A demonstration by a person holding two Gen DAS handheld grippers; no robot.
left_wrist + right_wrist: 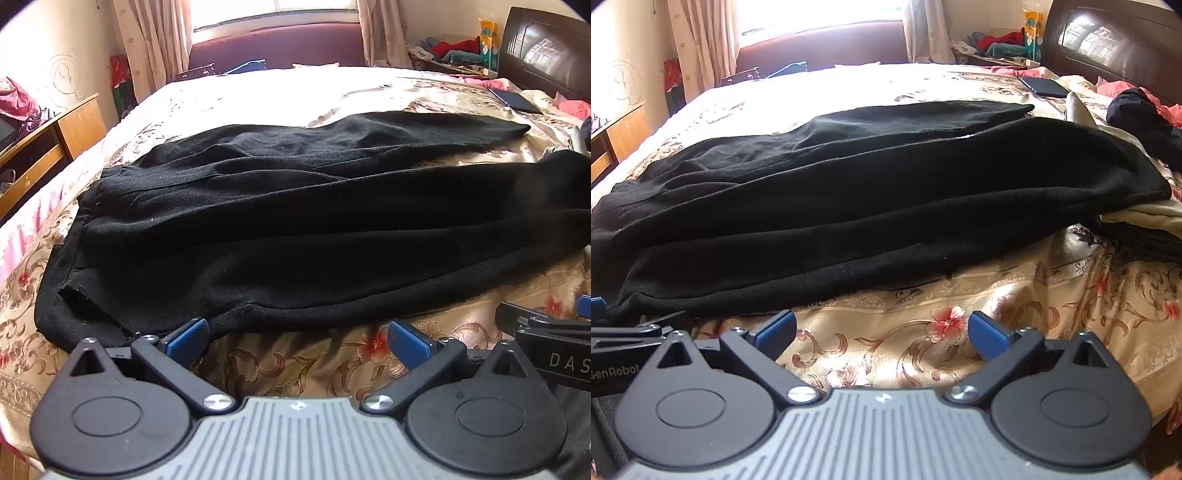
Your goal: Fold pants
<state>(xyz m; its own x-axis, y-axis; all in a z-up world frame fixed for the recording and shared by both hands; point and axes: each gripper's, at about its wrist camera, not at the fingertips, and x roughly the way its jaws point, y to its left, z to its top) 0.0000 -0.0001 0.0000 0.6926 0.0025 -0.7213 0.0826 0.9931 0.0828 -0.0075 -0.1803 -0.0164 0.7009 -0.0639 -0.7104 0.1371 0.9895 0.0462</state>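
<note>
Both grippers, left gripper and right gripper, gape empty just short of the pants, whose long axis runs along the bed's near edge.

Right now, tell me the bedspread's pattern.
The bedspread is beige-gold with brown scrolls and red flowers, clearest in the right wrist view.
</note>
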